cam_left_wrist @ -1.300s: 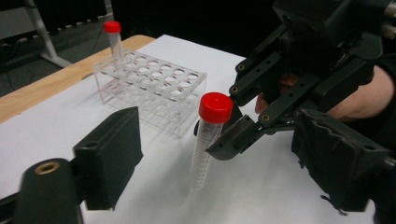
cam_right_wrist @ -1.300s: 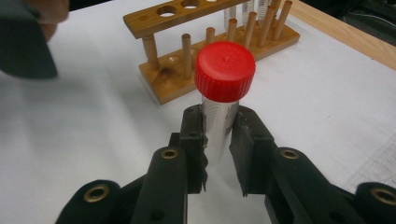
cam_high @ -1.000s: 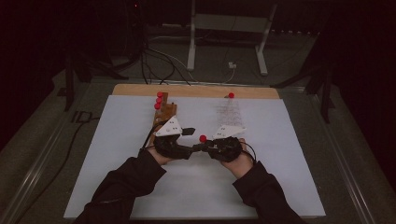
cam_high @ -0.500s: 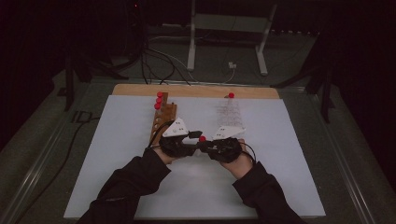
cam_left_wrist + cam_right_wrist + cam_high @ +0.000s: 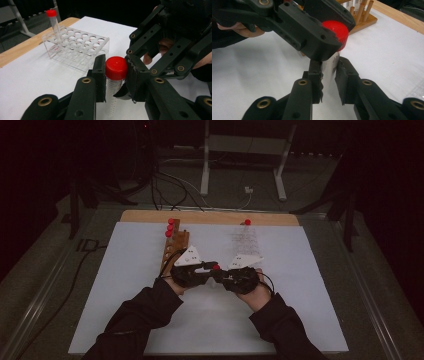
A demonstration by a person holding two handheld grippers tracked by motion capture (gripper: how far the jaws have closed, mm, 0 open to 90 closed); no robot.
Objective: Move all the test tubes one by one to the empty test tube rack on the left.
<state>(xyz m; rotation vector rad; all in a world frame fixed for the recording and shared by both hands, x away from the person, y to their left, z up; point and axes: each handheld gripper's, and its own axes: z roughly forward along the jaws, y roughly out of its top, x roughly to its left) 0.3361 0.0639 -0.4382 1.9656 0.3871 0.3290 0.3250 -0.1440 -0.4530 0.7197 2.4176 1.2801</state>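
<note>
A clear tube with a red cap (image 5: 116,68) stands upright between my two grippers over the white mat (image 5: 150,320). My left gripper (image 5: 115,65) is shut on the red cap (image 5: 338,30); its jaws have just been closing on it. My right gripper (image 5: 329,68) is shut on the tube's clear body (image 5: 328,65) below the cap. In the high view the left gripper (image 5: 206,269) and the right gripper (image 5: 221,276) meet at the cap (image 5: 216,267) in the middle of the mat, tips facing each other.
A clear plastic rack (image 5: 77,45) with one red-capped tube (image 5: 53,22) stands at the back right (image 5: 245,240). A wooden peg rack (image 5: 175,245) with red-capped tubes (image 5: 170,227) stands at the back left. A wooden board edge (image 5: 210,216) runs behind the mat.
My left gripper's jaws have shut onto the red cap, which stood free beside them a second ago. Both hands have stayed where they were.
</note>
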